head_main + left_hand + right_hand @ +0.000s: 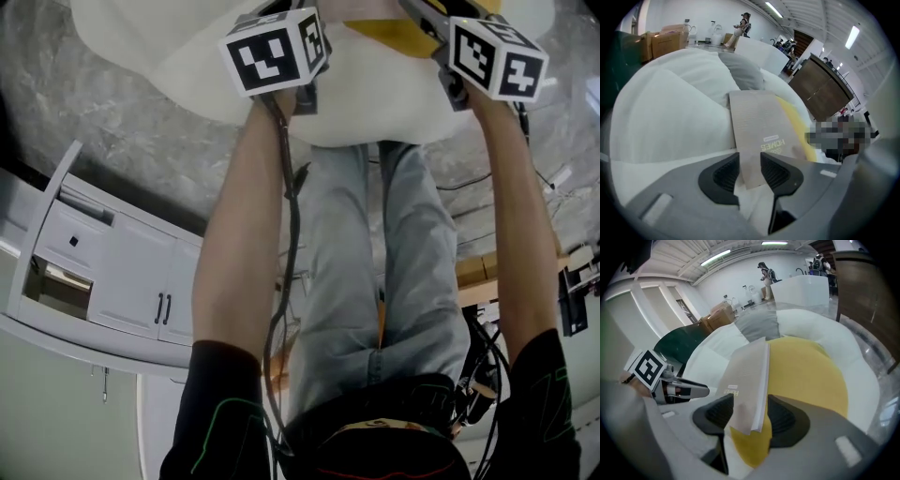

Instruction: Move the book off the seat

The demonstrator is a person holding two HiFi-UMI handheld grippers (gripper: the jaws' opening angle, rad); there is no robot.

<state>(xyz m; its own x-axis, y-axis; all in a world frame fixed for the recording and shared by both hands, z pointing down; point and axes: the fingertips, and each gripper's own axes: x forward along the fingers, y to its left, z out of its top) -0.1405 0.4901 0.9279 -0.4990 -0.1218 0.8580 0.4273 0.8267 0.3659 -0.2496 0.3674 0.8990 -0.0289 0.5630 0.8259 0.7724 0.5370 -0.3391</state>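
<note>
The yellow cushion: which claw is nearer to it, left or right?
Right. The right claw straddles a book corner directly over the yellow cushion; the left claw straddles the other corner, over the white seat.

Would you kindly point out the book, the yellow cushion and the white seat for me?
book [745,378]: right gripper view, its grey cover.
yellow cushion [808,373]: right gripper view, middle of its top.
white seat [670,112]: left gripper view, its left padding.

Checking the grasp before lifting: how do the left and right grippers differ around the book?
Left gripper jaws stand narrower, close beside the book corner; right gripper jaws stand wider, with a gap beside it. Left faces the cover; right looks along the page edge. Both straddle the book; neither looks clamped.
</note>
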